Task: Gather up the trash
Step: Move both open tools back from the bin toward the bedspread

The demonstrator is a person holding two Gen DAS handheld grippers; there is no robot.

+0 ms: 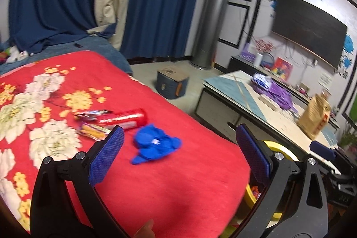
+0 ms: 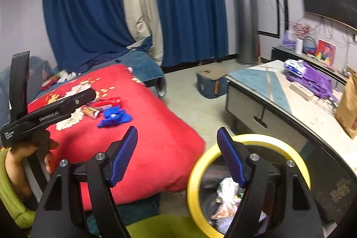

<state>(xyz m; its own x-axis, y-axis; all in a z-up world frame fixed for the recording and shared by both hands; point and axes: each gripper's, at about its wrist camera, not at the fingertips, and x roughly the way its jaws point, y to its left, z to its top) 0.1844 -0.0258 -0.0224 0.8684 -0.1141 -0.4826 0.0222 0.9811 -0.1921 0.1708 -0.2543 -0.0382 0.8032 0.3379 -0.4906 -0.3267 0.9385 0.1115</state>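
bin (image 1: 271,150): mostly hidden behind left claw (image 1: 178,148) | wrappers (image 1: 93,124): blurred, print unreadable

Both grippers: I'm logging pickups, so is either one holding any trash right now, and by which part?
Nothing is held. The left gripper and the right gripper both stand open with nothing between their blue pads.

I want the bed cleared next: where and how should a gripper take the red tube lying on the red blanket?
Grip the red tube across its narrow body near the free rounded end, coming from above with the jaws straddling its width. It lies flat on the red blanket, and wrappers crowd its other end. The left gripper is open and empty, probably the handier one.
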